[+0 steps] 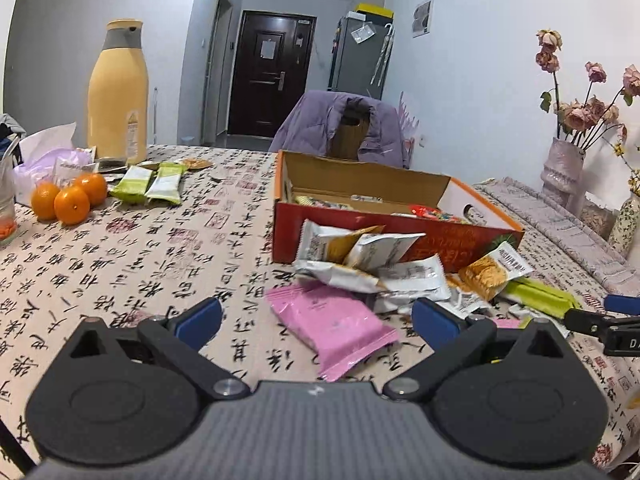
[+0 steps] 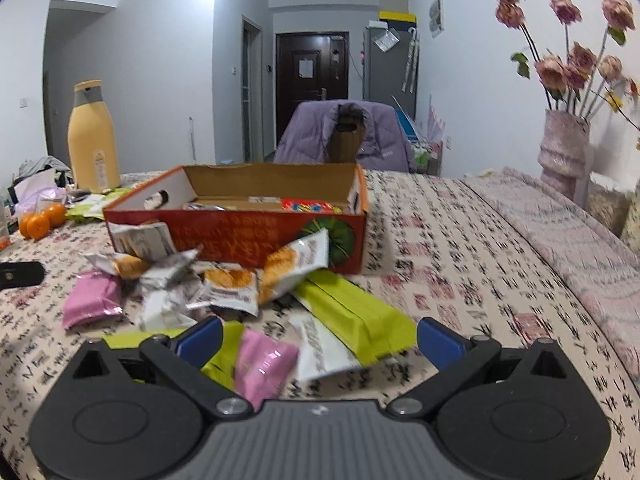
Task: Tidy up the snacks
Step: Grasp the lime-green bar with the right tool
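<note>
The open red cardboard box [image 2: 256, 232] sits mid-table with a few wrapped snacks lying flat inside, a red packet [image 2: 310, 205] among them. Against its near wall spills a heap of white-and-orange snack packets [image 2: 224, 276], with a pink packet [image 1: 334, 330] and long green packets [image 2: 356, 312] on the cloth in front.

The left hand-held gripper [image 1: 316, 320] hovers low with its blue pads wide apart, the pink packet between them and not pinched. The right hand-held gripper [image 2: 320, 338] is likewise spread, over a green packet and a second pink packet [image 2: 264, 364].

Right of the box the calligraphy-print tablecloth [image 2: 440, 248] lies bare. Far left stand a yellow bottle [image 1: 118, 92] and three oranges [image 1: 70, 198]; a chair draped with a purple jacket [image 2: 344, 136] stands behind the table.
</note>
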Tool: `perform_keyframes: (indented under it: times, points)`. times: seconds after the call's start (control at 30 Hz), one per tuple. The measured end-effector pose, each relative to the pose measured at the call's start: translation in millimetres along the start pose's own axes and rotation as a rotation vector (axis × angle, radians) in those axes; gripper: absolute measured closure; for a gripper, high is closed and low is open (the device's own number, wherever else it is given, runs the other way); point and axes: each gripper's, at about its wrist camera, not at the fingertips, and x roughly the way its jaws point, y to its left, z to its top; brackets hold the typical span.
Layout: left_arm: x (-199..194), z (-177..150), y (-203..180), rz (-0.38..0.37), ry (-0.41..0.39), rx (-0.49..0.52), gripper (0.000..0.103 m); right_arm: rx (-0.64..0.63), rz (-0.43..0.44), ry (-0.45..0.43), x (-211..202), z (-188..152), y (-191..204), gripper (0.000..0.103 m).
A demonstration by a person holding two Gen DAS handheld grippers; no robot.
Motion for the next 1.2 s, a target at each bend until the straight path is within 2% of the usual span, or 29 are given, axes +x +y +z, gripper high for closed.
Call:
perform_keyframes:
  times: [0.27,0.5,0.57,0.73,0.87,0.9,0.97,1.07,1.2]
  points:
    - [-3.2,3.1,-3.7,0.009,-0.006,0.001,0.000,-0.041,-0.038,0.022,15.6,16.5,-15.1,0.000]
    - [-5.8,4.1,-6.3,0.013,-0.005,0.001,0.000,-0.121,-0.013,0.130,68.5,33.0,-17.4,0.002]
    - [-7.9,4.9,-6.4,0.016,-0.011,-0.002,0.000,-0.140,-0.024,0.164,84.8,33.9,-16.1,0.010]
    - [-13.5,8.8,-3.0,0.033,-0.030,-0.009,0.000,-0.136,-0.002,0.212,111.5,36.9,-15.8,0.018]
    - [-15.9,11.0,0.1,0.043,-0.035,-0.015,0.000,-0.088,0.092,0.229,118.0,38.4,-19.8,0.045]
    - [-16.1,11.1,1.0,0.044,-0.035,-0.016,0.000,-0.087,0.107,0.231,118.0,37.5,-19.3,0.046]
    - [-15.8,11.5,1.5,0.046,-0.033,-0.018,0.000,-0.097,0.120,0.228,116.0,37.2,-17.7,0.057]
    - [-15.2,11.5,2.3,0.045,-0.029,-0.025,0.000,-0.151,0.129,0.226,109.6,36.1,-9.7,0.065]
    - [-16.6,10.5,1.2,0.038,-0.030,-0.024,0.000,-0.168,0.111,0.210,101.3,32.4,-5.7,0.068]
